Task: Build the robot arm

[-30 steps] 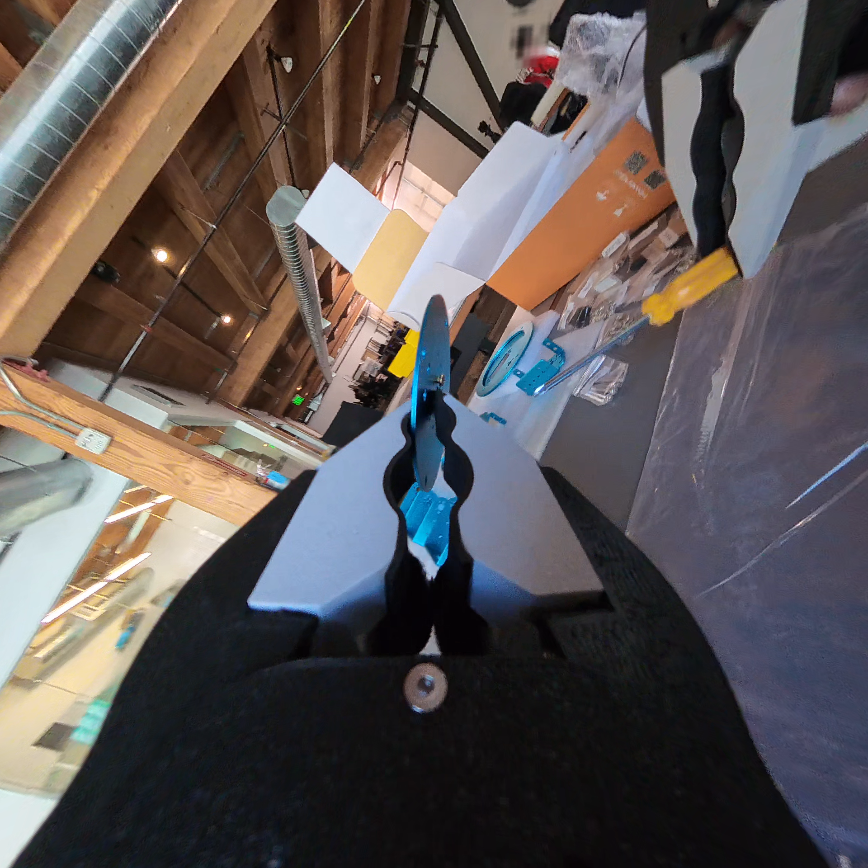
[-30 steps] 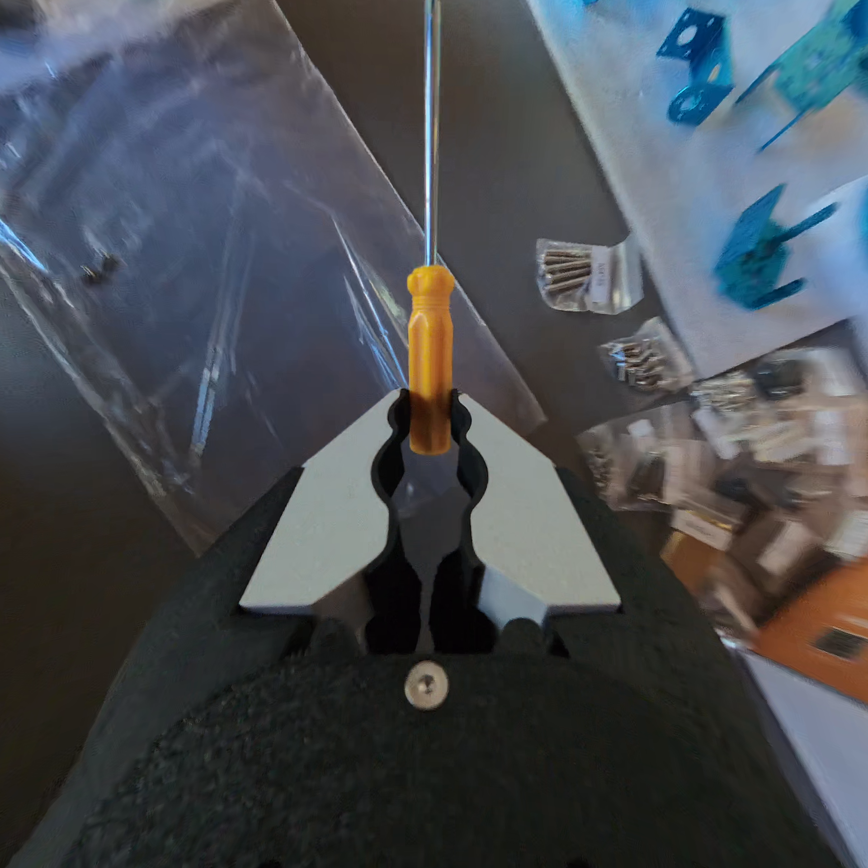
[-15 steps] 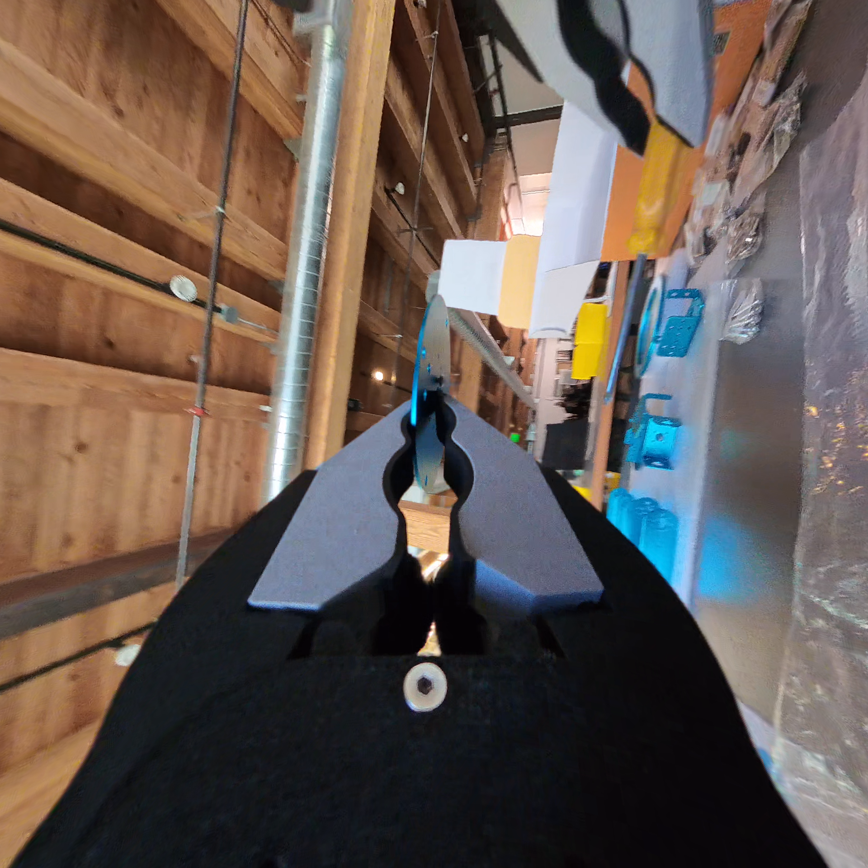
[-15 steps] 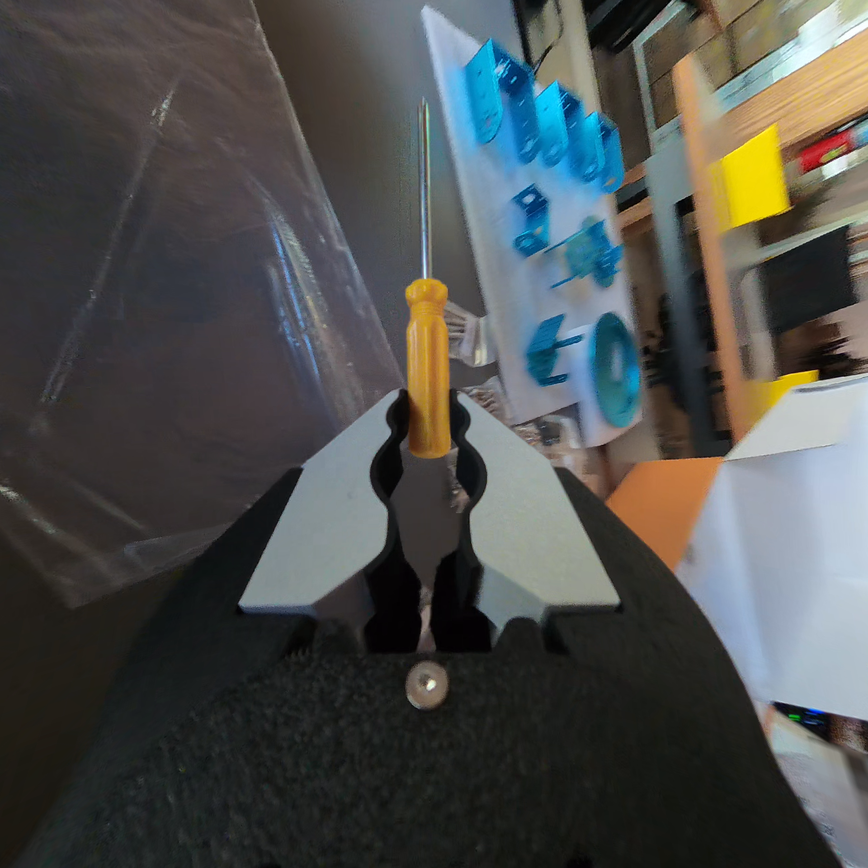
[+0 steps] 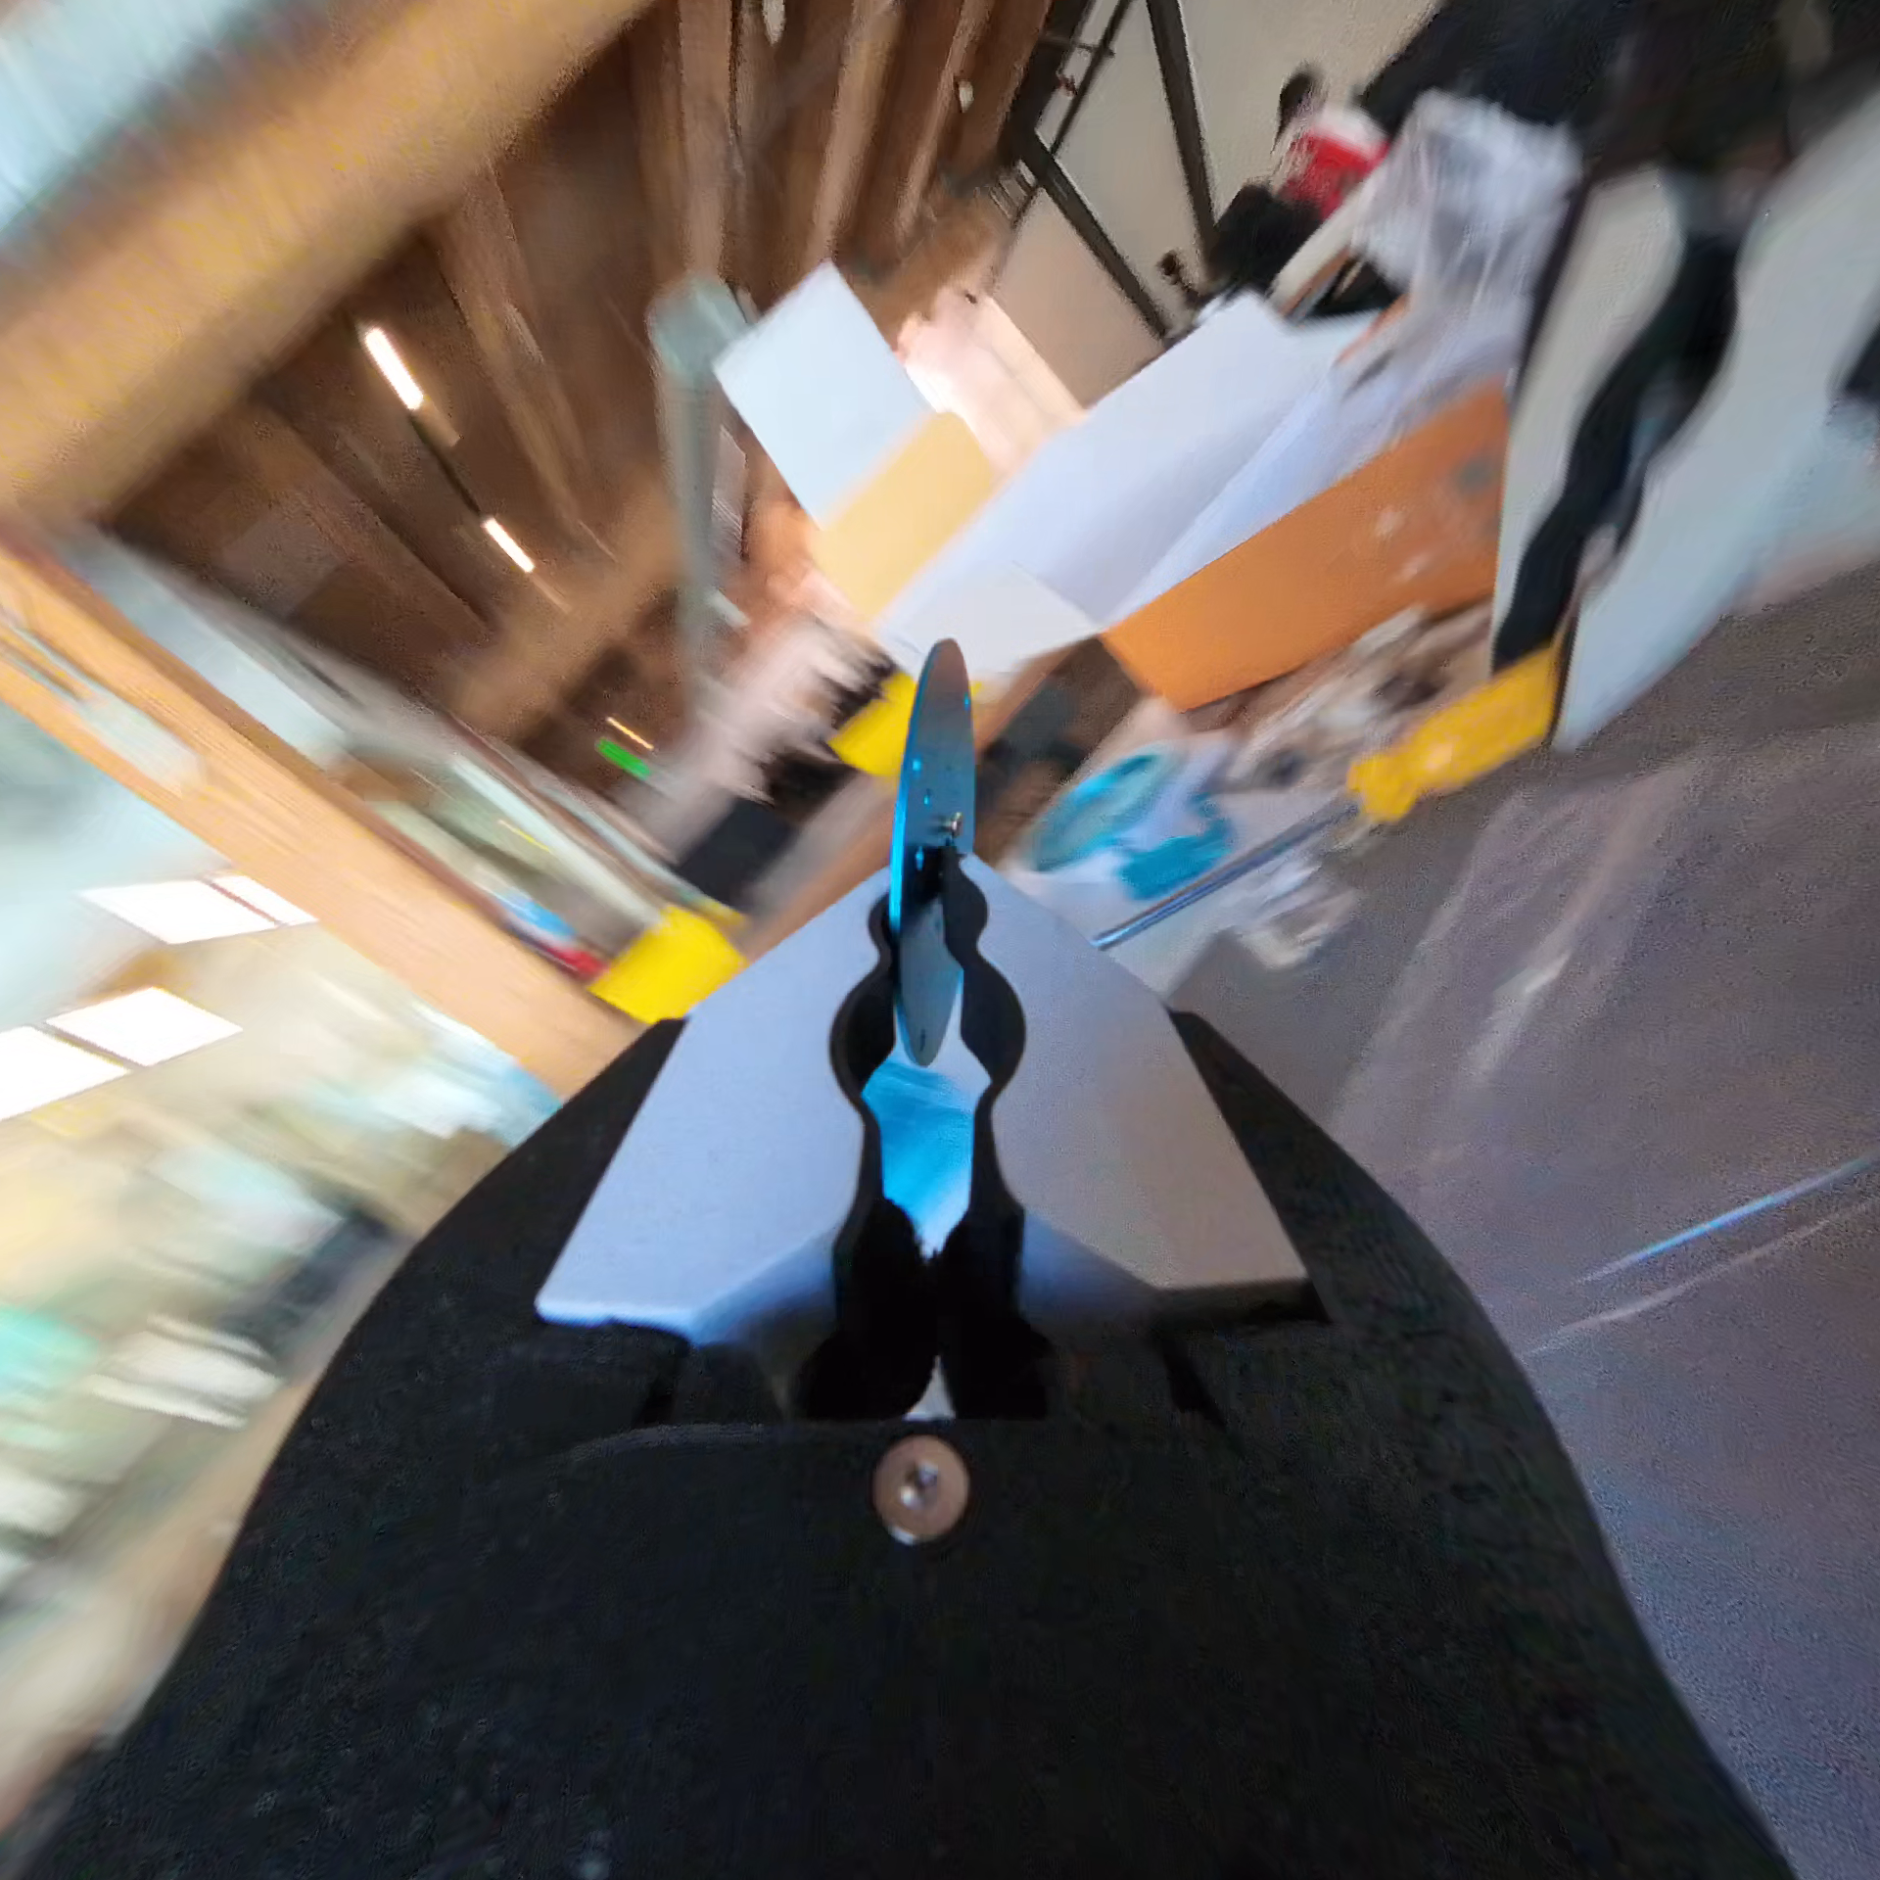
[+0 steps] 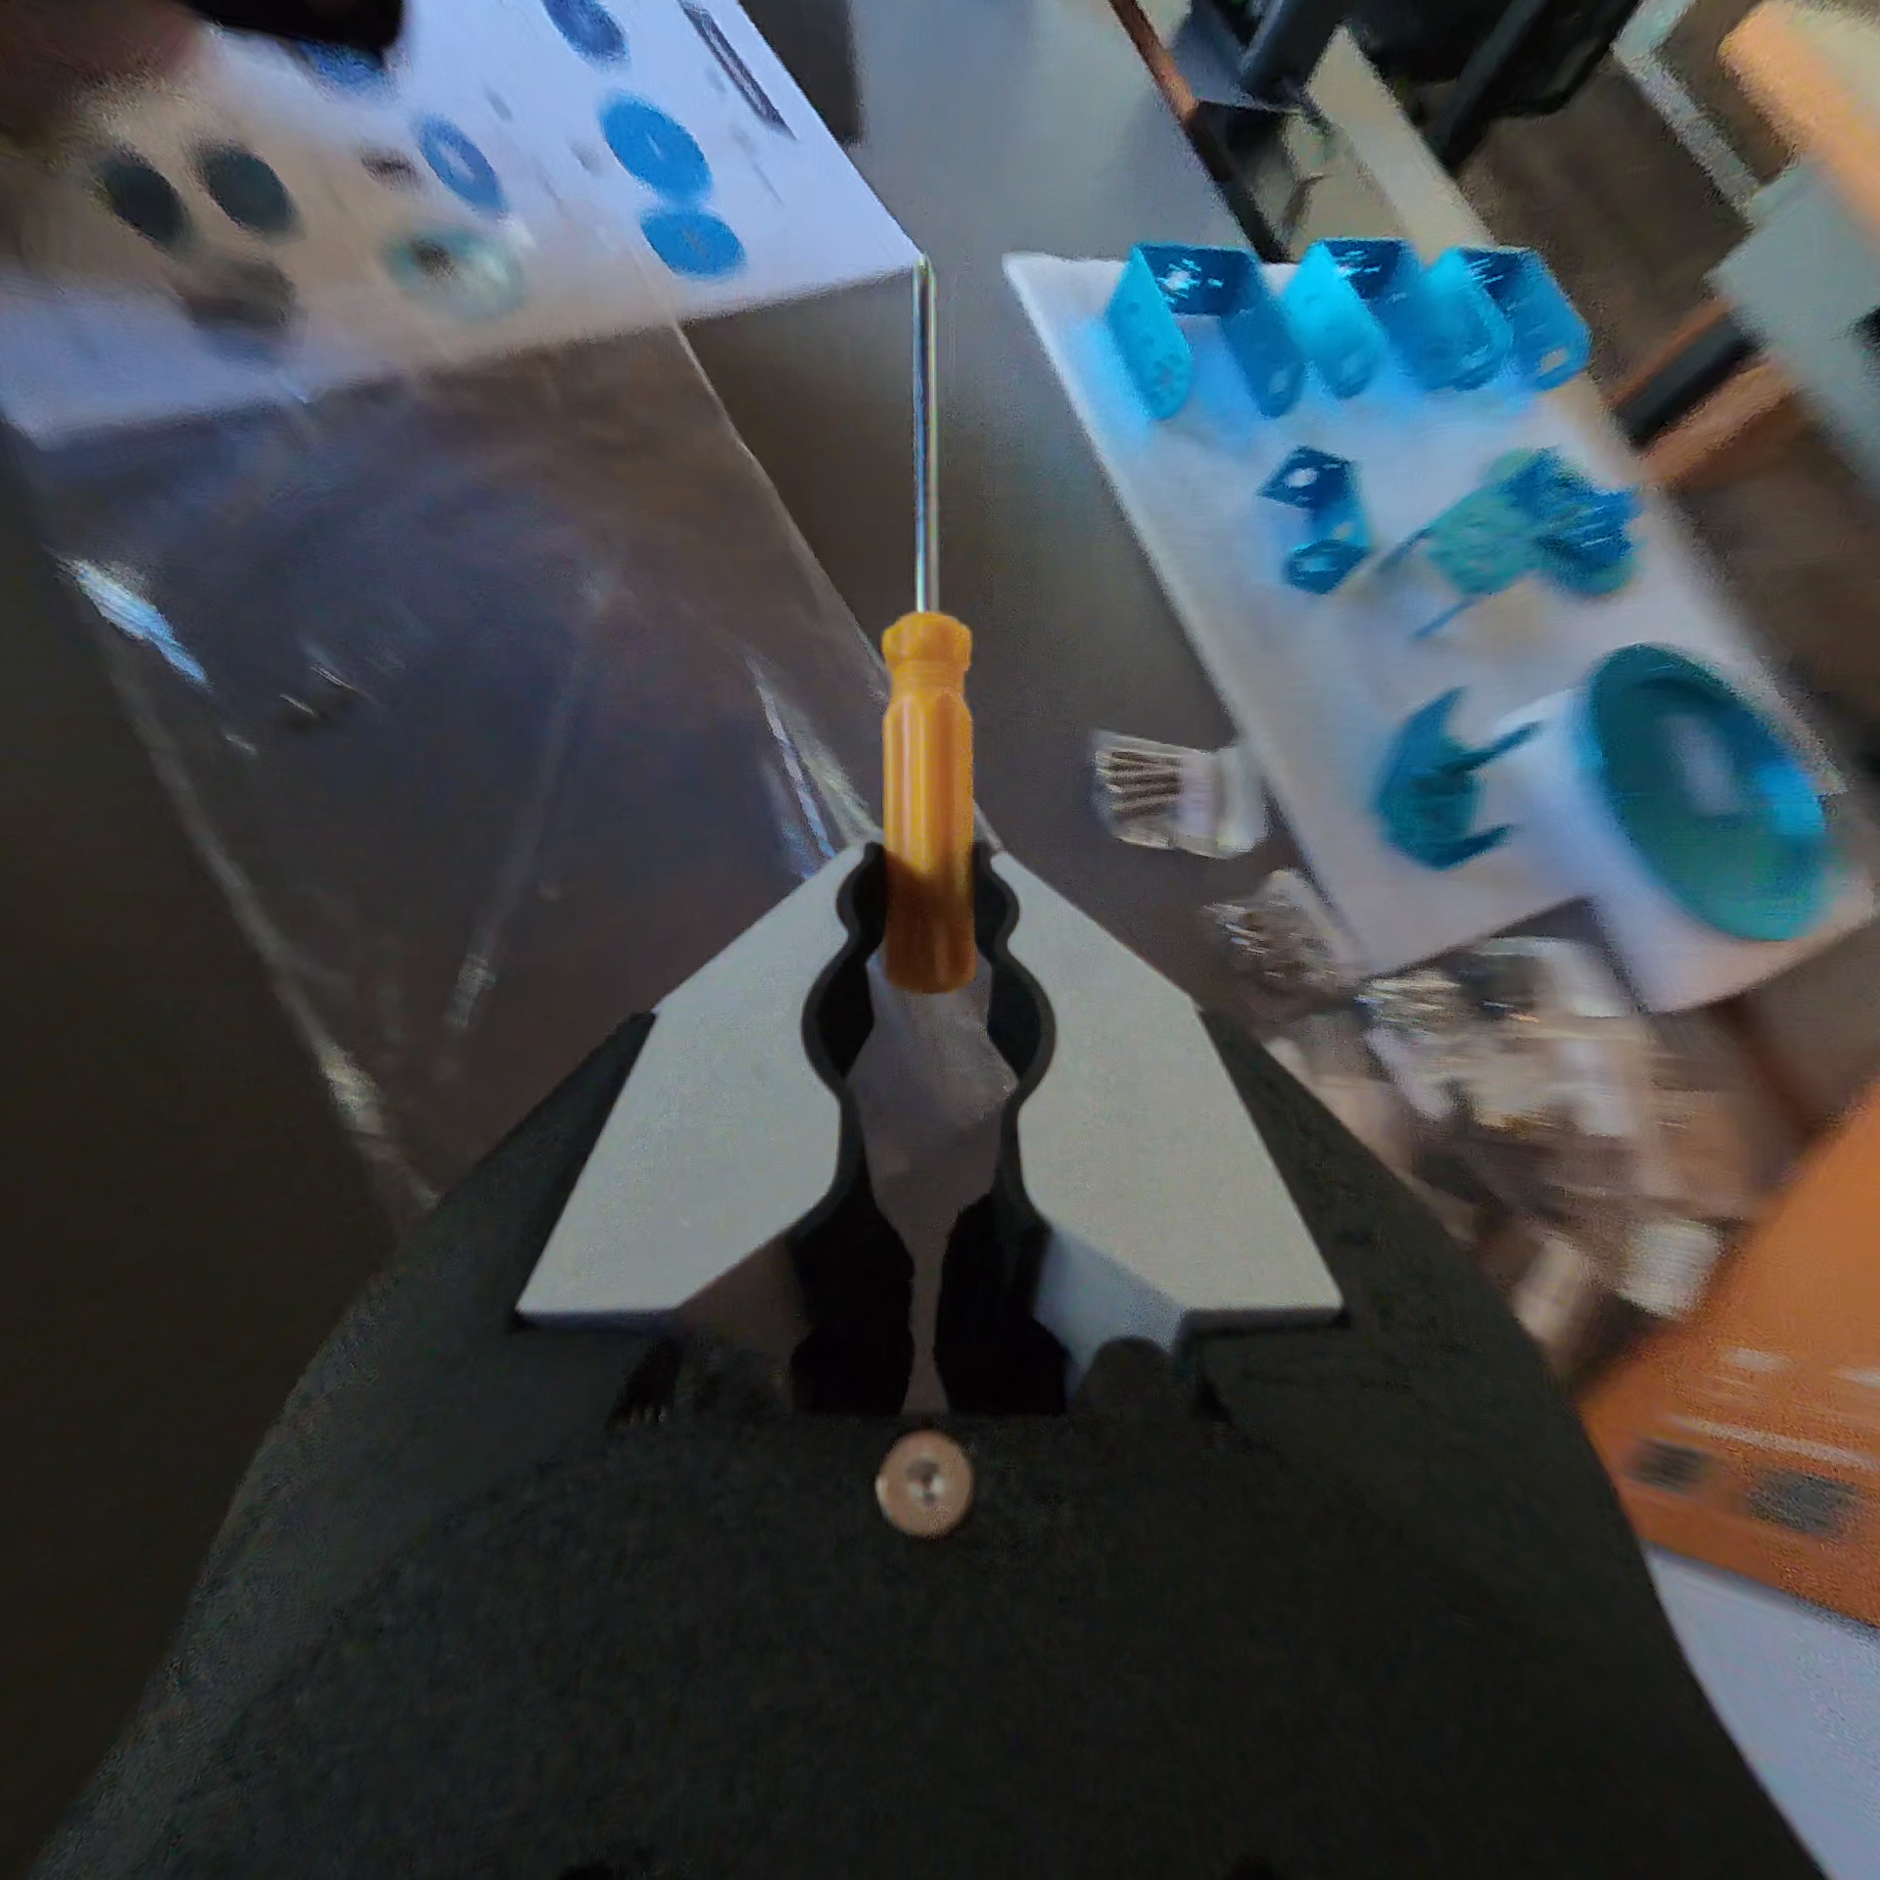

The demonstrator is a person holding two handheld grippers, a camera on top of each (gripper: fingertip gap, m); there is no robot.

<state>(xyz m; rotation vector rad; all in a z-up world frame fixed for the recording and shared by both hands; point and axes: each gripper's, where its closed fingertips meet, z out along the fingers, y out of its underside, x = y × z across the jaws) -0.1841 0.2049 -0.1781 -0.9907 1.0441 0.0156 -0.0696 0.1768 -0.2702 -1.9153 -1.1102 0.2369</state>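
Left hand-held gripper: it is clenched on a thin blue metal disc. The disc stands on its edge, up in the air, and pokes out past the tips.
Right hand-held gripper: it is squeezing the back end of a screwdriver with an orange handle. The long thin steel part points straight ahead.
Under the screwdriver: a clear plastic sheet lies flat on the dark desk.
Far right side of the desk: a white board carries more blue metal parts. Little bags of screws lie just beside its near edge.
Good way to do it: my guess is both hands must slow down, because both pictures are blurry. Keep the disc still and bring the screwdriver tip straight onto the small screw on its face.
Watch out: the disc is thin and held by its rim, so a hard push may tip it.
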